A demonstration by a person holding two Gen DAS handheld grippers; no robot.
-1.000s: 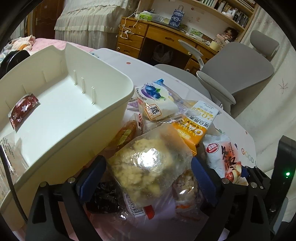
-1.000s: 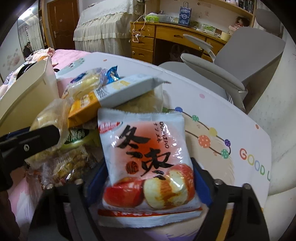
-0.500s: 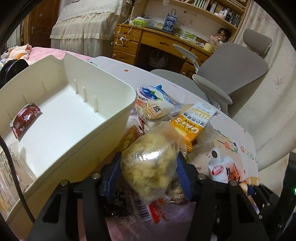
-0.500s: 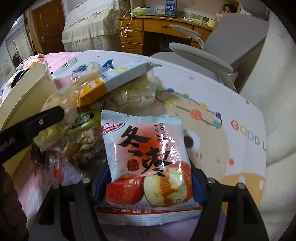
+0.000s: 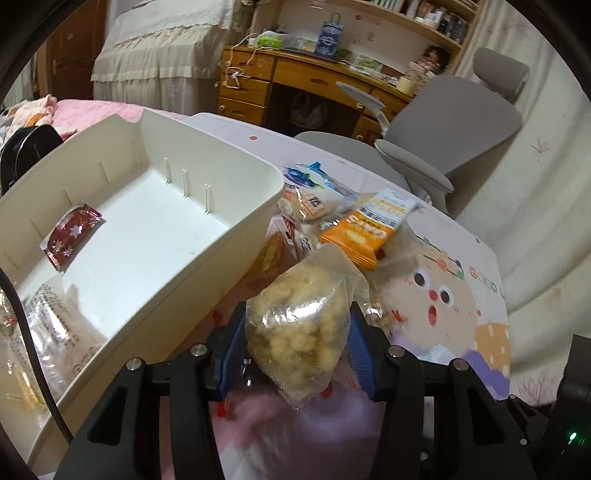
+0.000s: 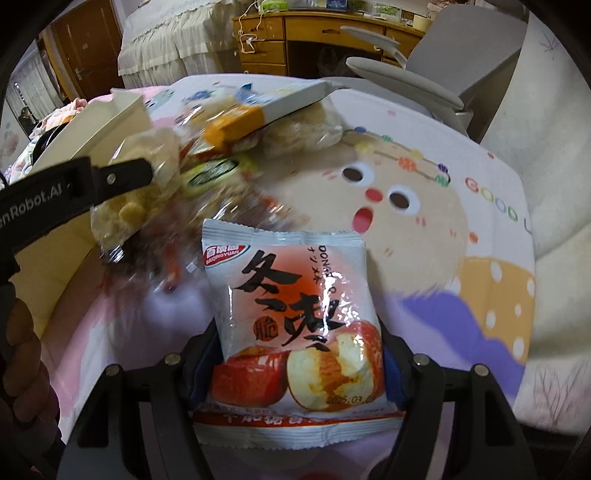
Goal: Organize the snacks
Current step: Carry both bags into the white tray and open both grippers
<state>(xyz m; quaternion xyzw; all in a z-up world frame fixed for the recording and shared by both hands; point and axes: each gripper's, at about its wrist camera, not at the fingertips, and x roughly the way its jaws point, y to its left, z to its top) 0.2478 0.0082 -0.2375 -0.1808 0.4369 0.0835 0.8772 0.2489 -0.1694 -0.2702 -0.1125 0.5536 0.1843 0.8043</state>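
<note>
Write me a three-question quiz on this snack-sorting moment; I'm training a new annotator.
1. True or false: the left gripper is shut on the clear bag of yellow puffs.
2. What does the right gripper hold? A) orange oats packet B) white jujube packet C) nothing
3. Which packet lies on the floor of the cream bin?

Key
1. True; the bag is pinched between the blue pads.
2. B, the white jujube packet.
3. The dark red packet.

Grey padded office chair (image 5: 461, 122) sitting far right, wooden drawer desk (image 5: 295, 85) standing behind it; blue paper gift bag (image 5: 330, 34) resting on the desktop; pink bedspread (image 5: 96, 110) lying far left.
</note>
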